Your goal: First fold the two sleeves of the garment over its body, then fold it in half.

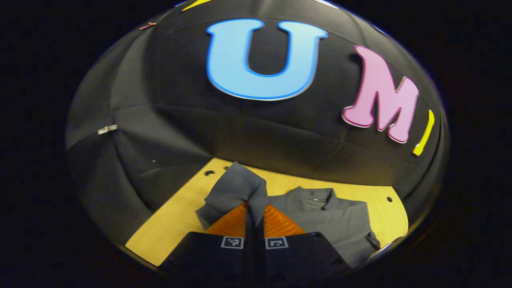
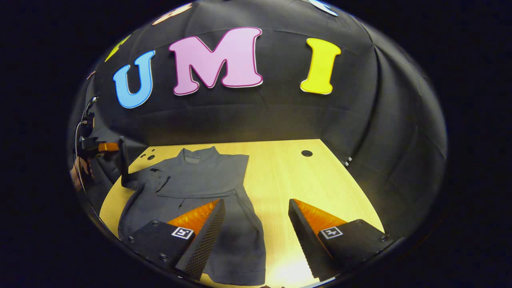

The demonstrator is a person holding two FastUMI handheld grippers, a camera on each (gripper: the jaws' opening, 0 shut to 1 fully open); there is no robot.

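Pinching grey sleeve [image 1: 236, 188], left hand-held gripper [image 1: 255, 218] clamped on it above surface [image 2: 288, 176]. Carry sleeve across garment [image 2: 200, 188] body, lay flat, no bunching. Right hand-held gripper [image 2: 256, 224] gaping wide, holding nothing.

Recording booth, black cloth wall [image 2: 256, 116], wooden table [image 2: 304, 180]
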